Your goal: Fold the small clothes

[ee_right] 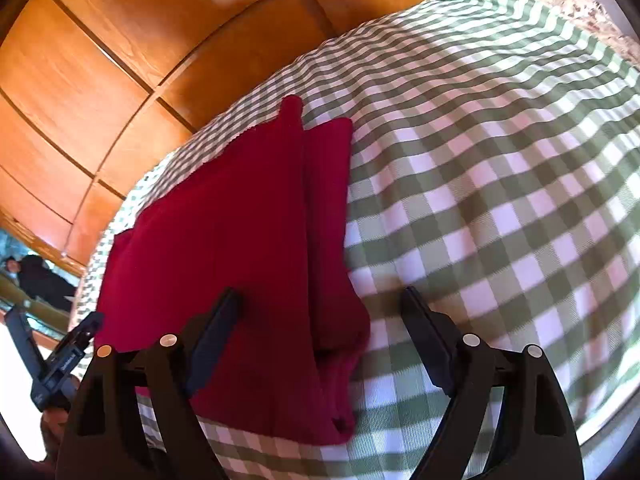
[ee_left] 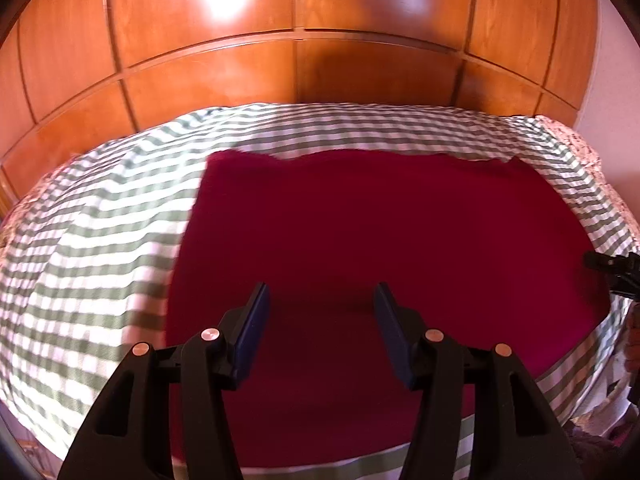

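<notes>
Lying flat on a green-and-white checked bedspread [ee_left: 100, 216], a dark red cloth [ee_left: 380, 232] fills the centre and right of the left wrist view, its long axis running left to right across the frame, its far edge slightly ragged near the wooden panelling [ee_left: 296, 40]. The left gripper [ee_left: 322, 300] hovers above the near part of the cloth with its jaws spread wide and nothing between them. At the right edge of that view the tip of the right gripper [ee_left: 612, 268] shows just over the cloth's right end. In the right wrist view the cloth [ee_right: 224, 248] sits left of centre, its long axis running from the lower middle of the frame up to a narrow tip near the upper middle; a second layer of it lies along its right side, separated by a lengthwise crease. The right gripper [ee_right: 320, 304] is also wide open and empty, its left finger [ee_right: 212, 336] over the cloth and its right finger [ee_right: 428, 336] over the bedspread [ee_right: 500, 184]. The left gripper [ee_right: 60, 360] appears at the lower left of this view.
</notes>
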`<state>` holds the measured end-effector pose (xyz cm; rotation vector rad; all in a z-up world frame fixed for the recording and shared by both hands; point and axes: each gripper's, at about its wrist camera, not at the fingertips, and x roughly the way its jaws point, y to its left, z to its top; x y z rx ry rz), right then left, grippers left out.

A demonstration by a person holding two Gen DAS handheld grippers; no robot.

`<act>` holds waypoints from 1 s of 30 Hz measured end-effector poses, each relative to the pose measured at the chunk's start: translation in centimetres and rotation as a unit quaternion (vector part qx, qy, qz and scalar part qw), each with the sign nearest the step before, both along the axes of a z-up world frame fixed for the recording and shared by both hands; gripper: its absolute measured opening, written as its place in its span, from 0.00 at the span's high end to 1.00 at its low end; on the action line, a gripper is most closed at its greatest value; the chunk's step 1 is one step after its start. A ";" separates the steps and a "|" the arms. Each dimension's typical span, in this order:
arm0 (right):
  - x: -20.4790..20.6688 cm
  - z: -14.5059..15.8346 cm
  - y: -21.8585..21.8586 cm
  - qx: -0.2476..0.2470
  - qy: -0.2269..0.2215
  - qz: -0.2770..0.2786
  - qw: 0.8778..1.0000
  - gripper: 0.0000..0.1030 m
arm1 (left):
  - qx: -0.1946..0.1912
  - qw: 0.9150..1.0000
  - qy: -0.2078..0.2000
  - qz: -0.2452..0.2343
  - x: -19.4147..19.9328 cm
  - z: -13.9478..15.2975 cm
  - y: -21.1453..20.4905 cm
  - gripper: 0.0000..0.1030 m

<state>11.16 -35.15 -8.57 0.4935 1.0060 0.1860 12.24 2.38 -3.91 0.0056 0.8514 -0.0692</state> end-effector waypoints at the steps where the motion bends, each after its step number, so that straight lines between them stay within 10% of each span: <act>1: 0.1 0.0 0.0 0.006 0.000 0.002 1.000 0.19 | -0.003 1.000 0.001 -0.007 0.4 0.0 -0.2 0.48; 9: 0.6 -0.3 1.5 0.049 -0.002 0.036 0.998 0.22 | -0.043 0.998 0.027 -0.041 3.1 -0.6 -2.5 0.48; 11: 0.9 -0.4 2.0 0.045 0.001 0.046 0.998 0.50 | -0.038 0.998 0.037 -0.039 3.8 -1.3 -3.0 0.48; 14: 1.1 -0.2 2.7 0.040 -0.001 0.056 0.998 0.63 | -0.032 0.998 0.042 -0.034 4.4 -2.3 -3.6 0.46; 30: 1.4 6.5 7.2 -0.048 -0.059 0.082 0.994 0.71 | -0.051 0.998 0.024 0.000 2.9 -0.7 0.3 0.48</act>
